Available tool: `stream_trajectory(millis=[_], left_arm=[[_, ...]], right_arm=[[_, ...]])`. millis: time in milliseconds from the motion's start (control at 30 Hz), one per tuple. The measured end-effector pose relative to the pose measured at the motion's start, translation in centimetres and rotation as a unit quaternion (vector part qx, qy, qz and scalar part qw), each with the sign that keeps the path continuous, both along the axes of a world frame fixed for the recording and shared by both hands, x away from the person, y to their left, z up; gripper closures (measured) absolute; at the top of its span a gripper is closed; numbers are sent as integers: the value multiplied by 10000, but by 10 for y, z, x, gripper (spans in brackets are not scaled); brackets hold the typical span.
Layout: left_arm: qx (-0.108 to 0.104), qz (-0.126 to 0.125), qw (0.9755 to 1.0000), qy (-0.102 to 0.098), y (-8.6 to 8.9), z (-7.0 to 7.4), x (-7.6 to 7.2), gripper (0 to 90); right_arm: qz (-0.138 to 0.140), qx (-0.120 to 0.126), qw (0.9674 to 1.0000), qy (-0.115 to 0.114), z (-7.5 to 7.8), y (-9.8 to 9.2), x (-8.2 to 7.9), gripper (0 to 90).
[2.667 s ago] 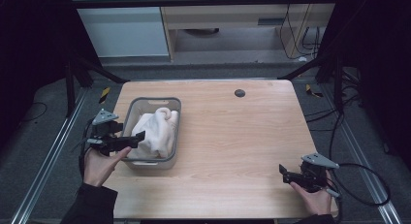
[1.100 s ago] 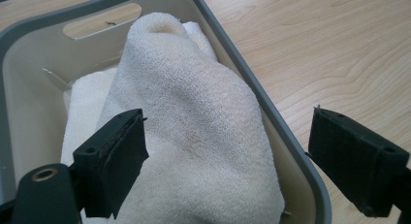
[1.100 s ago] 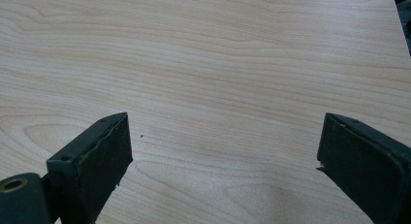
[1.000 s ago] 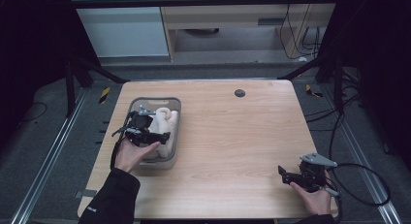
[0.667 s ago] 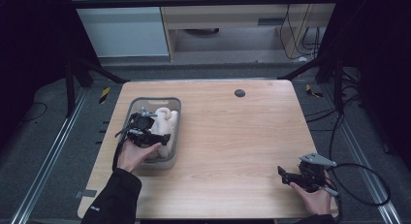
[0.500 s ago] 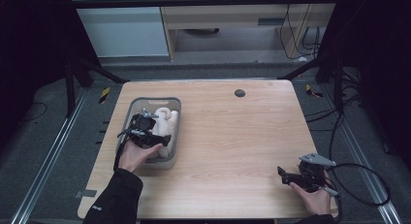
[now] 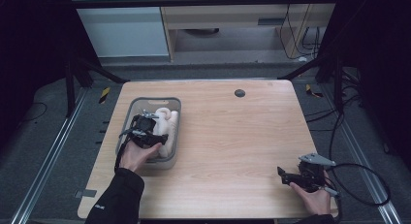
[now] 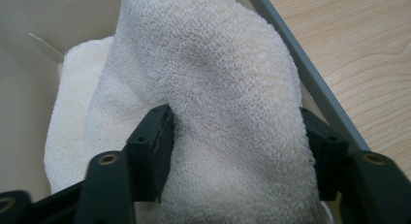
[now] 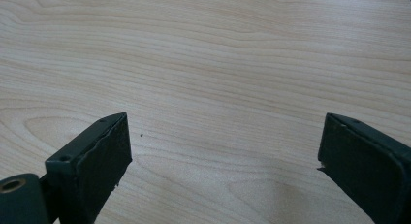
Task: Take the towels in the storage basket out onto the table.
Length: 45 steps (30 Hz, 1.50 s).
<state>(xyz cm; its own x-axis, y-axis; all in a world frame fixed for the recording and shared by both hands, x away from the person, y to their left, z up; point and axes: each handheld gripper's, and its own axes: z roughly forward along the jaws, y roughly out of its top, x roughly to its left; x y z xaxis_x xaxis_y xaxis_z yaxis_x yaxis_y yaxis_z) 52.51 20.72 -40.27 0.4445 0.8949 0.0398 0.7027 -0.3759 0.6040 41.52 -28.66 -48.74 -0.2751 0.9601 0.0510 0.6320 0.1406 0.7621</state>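
Note:
A white terry towel (image 7: 168, 123) lies bunched in a grey plastic bin (image 7: 177, 136) at the left of the wooden table. My left gripper (image 7: 147, 130) reaches down into the bin. In the left gripper view its jaws have just been closing, and they now pinch a raised fold of the towel (image 8: 218, 83) between the pads, with the left gripper (image 8: 237, 129) sunk into the cloth. My right gripper (image 7: 283, 174) rests low at the table's front right. Its jaws stand wide apart over bare wood, with the right gripper (image 9: 223, 146) holding nothing.
A small black round grommet (image 7: 239, 93) sits near the far edge of the table (image 7: 242, 136). A black cable (image 7: 361, 185) loops off the right side by my right hand. Dark frame posts stand at both far corners.
My left gripper moved from the bin's left side into the bin, settled onto the towel, and its jaws narrowed around a fold. My right gripper stayed where it was.

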Motion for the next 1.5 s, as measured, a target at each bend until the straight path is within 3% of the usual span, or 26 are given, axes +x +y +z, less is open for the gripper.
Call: stream_trajectory(millis=[300, 500, 700, 1167, 1500], left_arm=[[94, 61, 9999, 92, -1, -1, 0, 566], [147, 33, 9998, 111, -2, -1, 0, 623], [79, -8, 10000, 5, 1, 1, -2, 650], [-118, 37, 9994, -310, 17, 28, -11, 659], [-275, 167, 9977, -597, 28, 52, -18, 660]], right_arm=[[9, 2, 10000, 23, 0, 0, 0, 50], [15, 10, 10000, 35, 0, 0, 0, 50], [22, 9, 10000, 42, 0, 0, 0, 49], [44, -1, 10000, 45, 0, 0, 0, 47], [53, -15, 10000, 41, 0, 0, 1, 46]])
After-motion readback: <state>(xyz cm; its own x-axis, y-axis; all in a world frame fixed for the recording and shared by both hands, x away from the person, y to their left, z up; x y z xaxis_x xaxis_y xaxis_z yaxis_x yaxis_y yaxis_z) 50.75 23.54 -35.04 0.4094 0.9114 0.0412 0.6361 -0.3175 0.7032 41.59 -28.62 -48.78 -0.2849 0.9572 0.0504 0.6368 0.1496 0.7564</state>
